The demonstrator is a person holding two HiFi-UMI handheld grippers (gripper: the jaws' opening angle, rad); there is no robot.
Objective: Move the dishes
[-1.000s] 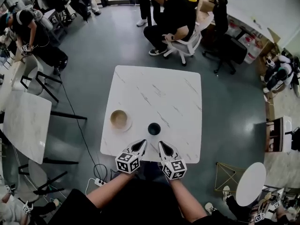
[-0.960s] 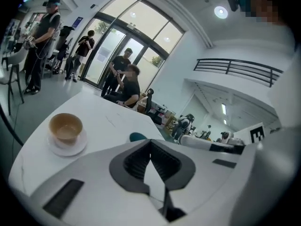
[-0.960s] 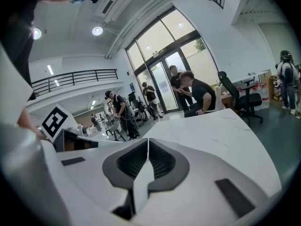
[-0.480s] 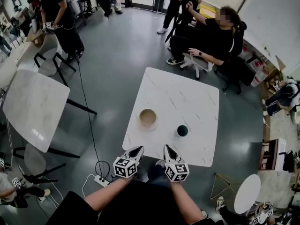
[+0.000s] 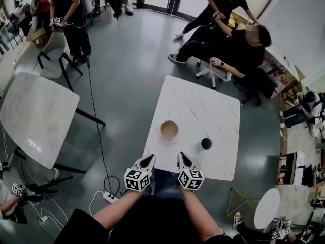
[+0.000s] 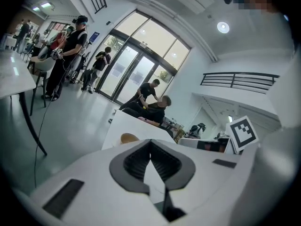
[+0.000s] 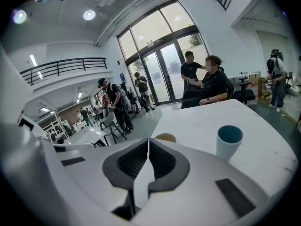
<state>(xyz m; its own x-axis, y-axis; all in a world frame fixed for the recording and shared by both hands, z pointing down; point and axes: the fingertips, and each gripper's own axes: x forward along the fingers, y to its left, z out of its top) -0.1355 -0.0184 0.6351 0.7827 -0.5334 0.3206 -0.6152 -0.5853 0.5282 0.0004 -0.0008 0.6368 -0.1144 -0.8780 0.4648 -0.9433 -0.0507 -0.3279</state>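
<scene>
The tan bowl (image 5: 169,130) stands toward the near half of the white marbled surface (image 5: 203,105), seemingly on a pale saucer, though that is hard to make out. The cup (image 5: 205,144), white outside and dark teal inside, stands upright to the right of the bowl and a little nearer the person, apart from it. Short of the bowl, over the surface's near edge, the left claw (image 5: 150,159) and the right claw (image 5: 181,157) hover side by side. Each has its jaws pressed together and holds nothing. The bowl looks rigid and smooth-glazed, so probably light enough for one claw but slippery and breakable. The safest hold seems to be its rim, one jaw inside and one outside, kept level. The cup looks light and tippy. Whether it is ceramic or paper cannot be told, so a gentle pinch on its wall near the rim seems wise. Both claws must open first.
</scene>
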